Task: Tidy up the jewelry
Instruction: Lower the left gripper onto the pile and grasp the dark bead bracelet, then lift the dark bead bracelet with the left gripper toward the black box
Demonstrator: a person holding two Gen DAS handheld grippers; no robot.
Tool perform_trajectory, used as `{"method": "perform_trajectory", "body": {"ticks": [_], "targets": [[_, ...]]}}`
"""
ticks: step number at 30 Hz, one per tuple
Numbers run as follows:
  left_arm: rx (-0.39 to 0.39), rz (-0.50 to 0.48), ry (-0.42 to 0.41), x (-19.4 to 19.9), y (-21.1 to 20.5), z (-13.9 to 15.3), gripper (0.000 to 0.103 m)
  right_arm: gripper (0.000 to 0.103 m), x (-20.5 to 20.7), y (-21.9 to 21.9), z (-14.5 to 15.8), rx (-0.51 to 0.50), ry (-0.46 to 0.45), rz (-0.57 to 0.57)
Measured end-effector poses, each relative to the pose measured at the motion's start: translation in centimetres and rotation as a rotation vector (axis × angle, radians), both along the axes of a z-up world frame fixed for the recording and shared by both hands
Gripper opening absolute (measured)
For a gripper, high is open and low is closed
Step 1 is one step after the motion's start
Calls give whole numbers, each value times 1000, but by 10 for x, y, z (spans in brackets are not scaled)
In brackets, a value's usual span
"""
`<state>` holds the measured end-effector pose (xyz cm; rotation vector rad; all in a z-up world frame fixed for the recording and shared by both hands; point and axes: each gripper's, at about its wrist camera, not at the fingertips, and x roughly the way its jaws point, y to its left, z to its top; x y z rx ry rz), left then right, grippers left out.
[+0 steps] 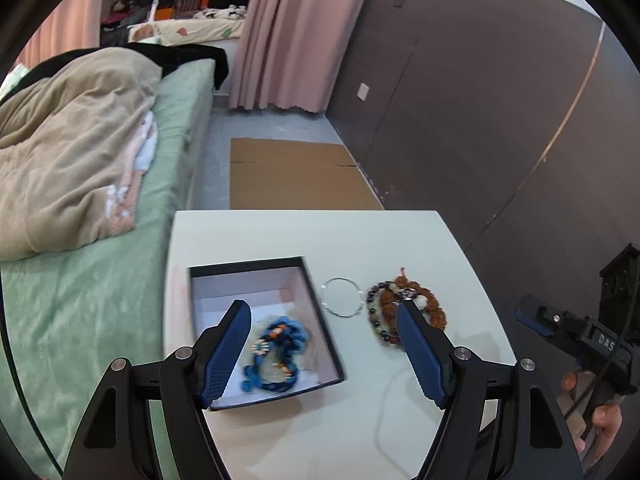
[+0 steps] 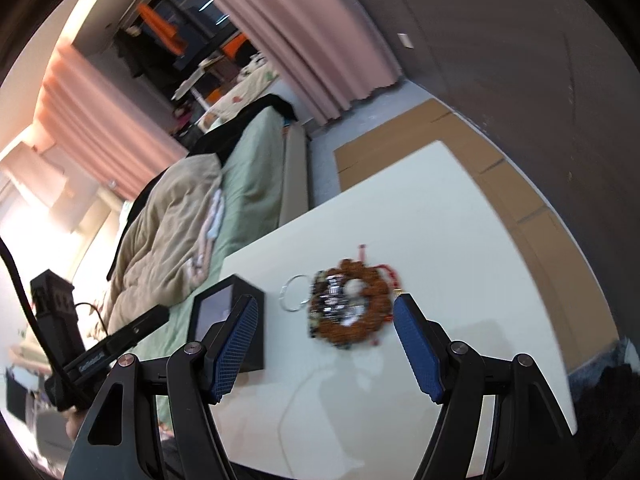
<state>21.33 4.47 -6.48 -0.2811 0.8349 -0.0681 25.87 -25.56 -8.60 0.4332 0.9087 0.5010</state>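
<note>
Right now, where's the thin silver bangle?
In the left wrist view, the silver bangle lies flat on the white table, between the open black box and the beaded bracelets.

White worktop [image 1: 360, 240]. Box [image 1: 320, 320] black outside, pale pinkish-white inside. Bracelet in it [image 1: 276, 354] bright blue with small orange and white bits. Thin ring [image 1: 343, 297] silvery, clear. Bead bracelets [image 1: 386, 300]: one rusty brown, one of dark and pale mixed beads, pink-red cord. Left gripper [image 1: 324, 354] and right gripper [image 2: 324, 344] black, pads blue with dotted texture. Bed sheet [image 1: 80, 312] mint green, blanket [image 1: 72, 140] tan, curtain [image 1: 296, 32] dusty pink, wall [image 1: 460, 100] dark grey-brown, cardboard [image 1: 296, 176] brown.
</note>
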Motion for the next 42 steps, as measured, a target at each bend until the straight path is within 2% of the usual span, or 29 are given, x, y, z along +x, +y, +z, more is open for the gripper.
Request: {"method": "perform_trajectory", "body": {"ticks": [6,18,22,28,30,35,39,42], "targets": [[37,-70,16,15,-39,-6,74,71,7,-21,-15,32,33,-37],[96,-163,128,46,-94,-42,38,71,20,-54,-42,88,88,-69],[119,-178,172,52,-106,-57,37,71,24,-62,-47,100,99,-77],[159,-169,208,58,-114,-74,36,71,29,-66,-55,112,115,-78],[158,-157,219,62,-115,-79,31,71,30,-66,-57,114,119,-76],[122,-149,217,65,-112,-79,25,71,31,-64,-58,112,121,-66],[118,-157,214,63,-113,-75,9,71,31,-62,-58,110,121,-62],[116,-151,213,61,-108,-73,8,71,32,-58,-58,110,122,-57]]}}
